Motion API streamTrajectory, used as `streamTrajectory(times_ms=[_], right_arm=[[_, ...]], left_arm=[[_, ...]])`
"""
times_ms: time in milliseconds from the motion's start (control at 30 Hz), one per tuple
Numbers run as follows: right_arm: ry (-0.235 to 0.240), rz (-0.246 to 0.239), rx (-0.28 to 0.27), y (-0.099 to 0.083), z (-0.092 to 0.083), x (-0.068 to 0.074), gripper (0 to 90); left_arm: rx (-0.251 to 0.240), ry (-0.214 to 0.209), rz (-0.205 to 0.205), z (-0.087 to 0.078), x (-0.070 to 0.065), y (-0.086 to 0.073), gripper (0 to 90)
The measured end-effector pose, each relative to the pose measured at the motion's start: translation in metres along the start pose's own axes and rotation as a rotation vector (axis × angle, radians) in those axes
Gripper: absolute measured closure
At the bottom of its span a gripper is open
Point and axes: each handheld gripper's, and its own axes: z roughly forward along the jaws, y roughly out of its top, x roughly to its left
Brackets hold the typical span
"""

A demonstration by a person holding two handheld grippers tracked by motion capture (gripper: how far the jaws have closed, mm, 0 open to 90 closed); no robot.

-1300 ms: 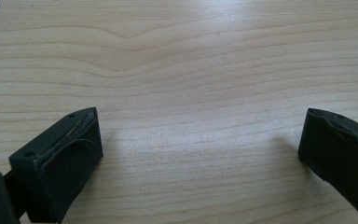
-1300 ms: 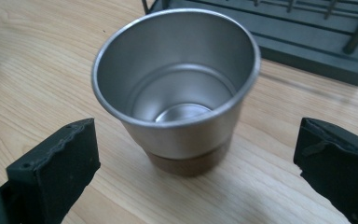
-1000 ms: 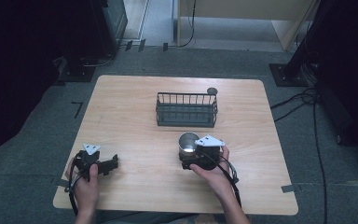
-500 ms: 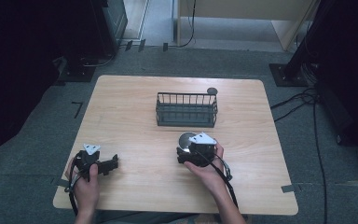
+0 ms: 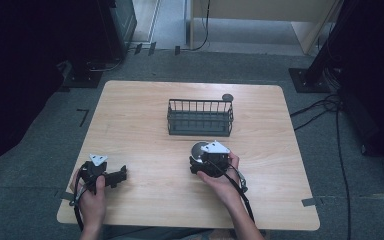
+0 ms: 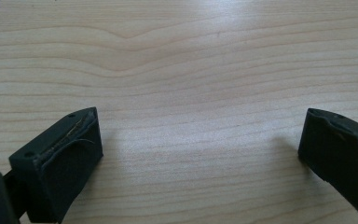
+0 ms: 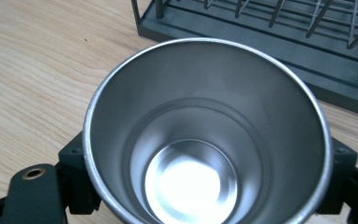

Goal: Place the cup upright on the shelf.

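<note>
Right gripper view shows the right gripper (image 7: 205, 186) with its black jaws just closed around the shiny round metal cup (image 7: 205, 135), likely so it can be lifted into the dark wire basket (image 7: 270, 42) near the top of the frame. The cup is smooth, silver and empty, low in the middle of the high view. The left gripper (image 6: 200, 154) rests spread wide over the pale wooden table (image 6: 191, 56), holding nothing.

No legible text or labels anywhere.
</note>
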Motion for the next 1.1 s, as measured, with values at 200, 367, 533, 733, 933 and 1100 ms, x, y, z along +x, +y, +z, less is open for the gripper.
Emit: streamTrajectory(times_ms=[200, 367, 533, 733, 933, 1100], right_arm=[[0.010, 0.005, -0.010, 0.007, -0.006, -0.003, 18.2], [0.009, 0.005, -0.025, 0.015, -0.011, -0.006, 18.2], [0.004, 0.007, -0.034, 0.024, -0.015, -0.010, 18.2], [0.006, 0.009, -0.044, 0.033, -0.019, -0.014, 18.2], [-0.002, -0.002, -0.058, 0.050, -0.024, -0.020, 18.2], [-0.011, -0.004, -0.066, 0.061, -0.027, -0.025, 18.2]], left_arm=[[0.000, 0.000, 0.000, 0.000, 0.000, 0.000, 0.0], [0.000, 0.000, 0.000, 0.000, 0.000, 0.000, 0.0], [0.000, 0.000, 0.000, 0.000, 0.000, 0.000, 0.0], [0.000, 0.000, 0.000, 0.000, 0.000, 0.000, 0.0], [0.001, 0.000, 0.001, 0.000, 0.000, 0.000, 0.0], [-0.001, 0.000, 0.000, 0.000, 0.000, 0.000, 0.0]])
